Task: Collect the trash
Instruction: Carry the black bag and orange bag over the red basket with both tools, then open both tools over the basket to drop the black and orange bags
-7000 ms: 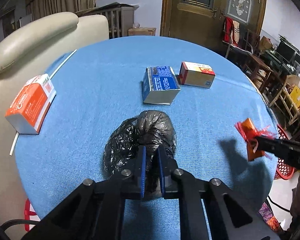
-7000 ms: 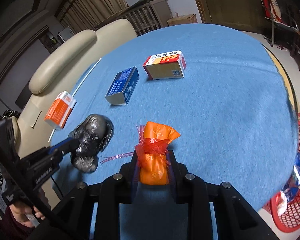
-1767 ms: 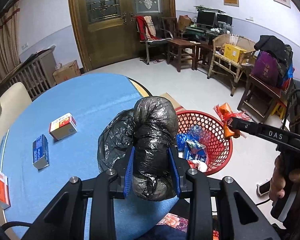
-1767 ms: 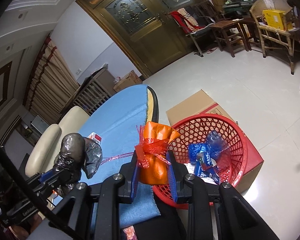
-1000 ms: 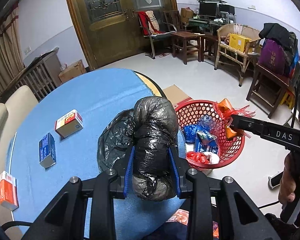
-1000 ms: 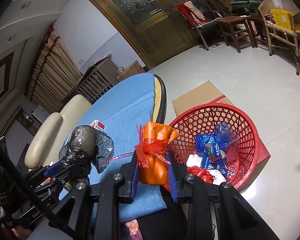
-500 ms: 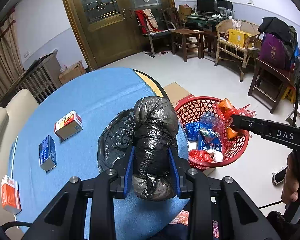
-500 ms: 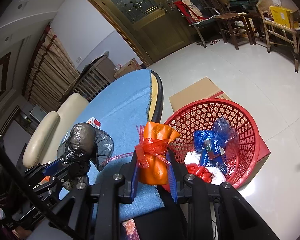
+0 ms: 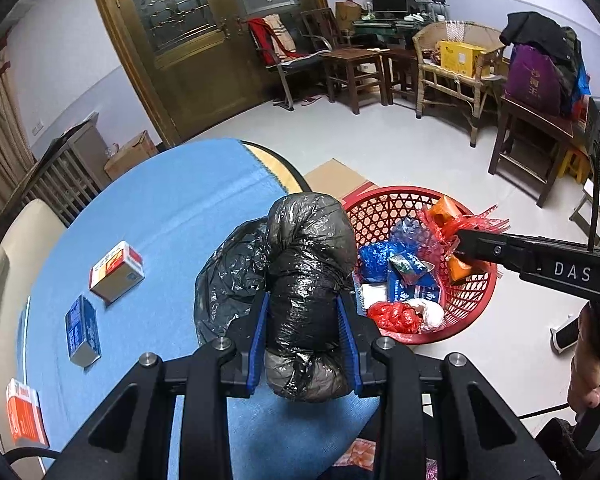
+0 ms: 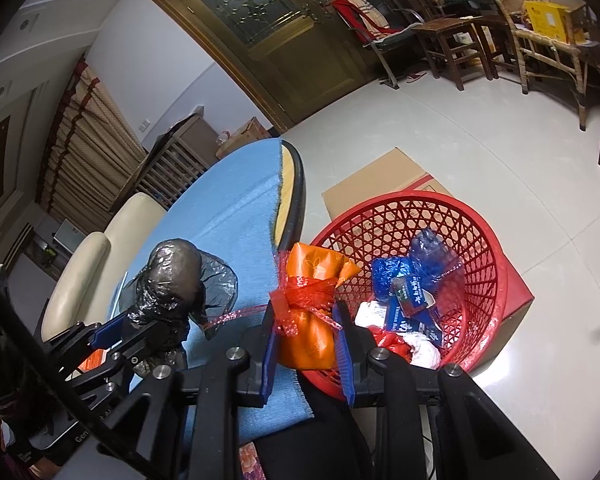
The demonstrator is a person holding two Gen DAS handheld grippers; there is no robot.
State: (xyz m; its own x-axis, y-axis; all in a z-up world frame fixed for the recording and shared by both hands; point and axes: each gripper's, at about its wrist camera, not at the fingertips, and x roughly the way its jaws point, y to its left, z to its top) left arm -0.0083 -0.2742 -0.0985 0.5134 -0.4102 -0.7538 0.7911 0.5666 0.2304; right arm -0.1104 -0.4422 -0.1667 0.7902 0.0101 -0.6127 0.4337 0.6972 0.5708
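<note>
My left gripper (image 9: 305, 312) is shut on a crumpled black plastic bag (image 9: 306, 264), held in the air over the table's near edge. My right gripper (image 10: 306, 326) is shut on an orange pouch (image 10: 312, 300) tied with red mesh ribbon. In the left wrist view the pouch (image 9: 446, 212) hangs above the red mesh basket (image 9: 384, 204), which stands on the floor and holds blue, red and white wrappers. The basket also shows in the right wrist view (image 10: 484, 248). The black bag shows there too (image 10: 172, 280), to the left of the pouch.
A round table with a blue cloth (image 9: 172, 216) carries a red-and-white box (image 9: 116, 272), a blue box (image 9: 82, 336) and an orange carton (image 9: 24, 416). A flat cardboard box (image 10: 376, 176) lies under the basket. Wooden chairs and stools (image 9: 452, 64) stand farther back.
Both grippers have lifted their loads off the table and swung toward the red basket. Over the last second the orange pouch has come over the basket; the black bag has barely shifted.
</note>
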